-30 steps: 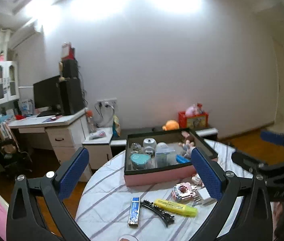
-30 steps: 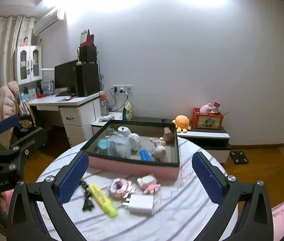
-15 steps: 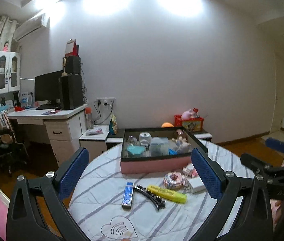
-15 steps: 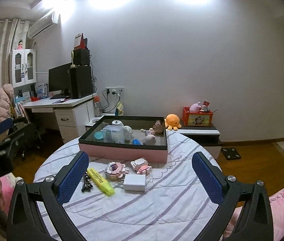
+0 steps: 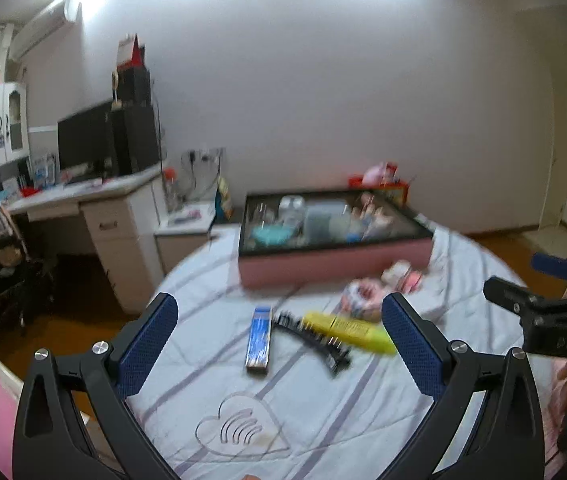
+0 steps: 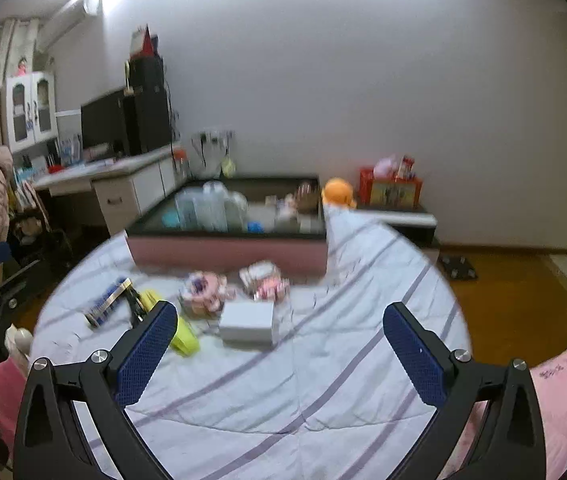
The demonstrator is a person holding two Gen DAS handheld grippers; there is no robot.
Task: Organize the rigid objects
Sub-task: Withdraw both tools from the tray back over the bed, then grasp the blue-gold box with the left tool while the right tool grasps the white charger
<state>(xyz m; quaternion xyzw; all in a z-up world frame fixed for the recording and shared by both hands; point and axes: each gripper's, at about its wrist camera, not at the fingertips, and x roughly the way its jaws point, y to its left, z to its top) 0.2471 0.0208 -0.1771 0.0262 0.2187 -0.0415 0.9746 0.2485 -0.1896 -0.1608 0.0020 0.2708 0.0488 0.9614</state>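
On the round striped table (image 5: pixel 323 420) lie a blue flat pack (image 5: pixel 259 338), a black hair clip (image 5: pixel 315 340), a yellow highlighter (image 5: pixel 349 331), two small pink toy pieces (image 6: pixel 203 294) (image 6: pixel 265 280) and a white box (image 6: pixel 247 322). Behind them stands a pink box with a black rim (image 5: pixel 335 256) (image 6: pixel 227 246), holding several items. My left gripper (image 5: pixel 279 344) hovers open above the pack and clip, empty. My right gripper (image 6: pixel 279 346) hangs open over the white box, empty. Both views are blurred.
A white desk (image 5: pixel 95 208) with a monitor stands left of the table. A low shelf by the wall carries an orange plush (image 6: pixel 337 192) and a red box (image 6: pixel 391 188). Wooden floor (image 6: pixel 515 300) lies to the right, pink bedding (image 6: pixel 563 392) at the lower right.
Both grippers have drawn back and then come forward and down toward the table; the loose items now sit larger and nearer between the open fingers. Nothing was grasped.
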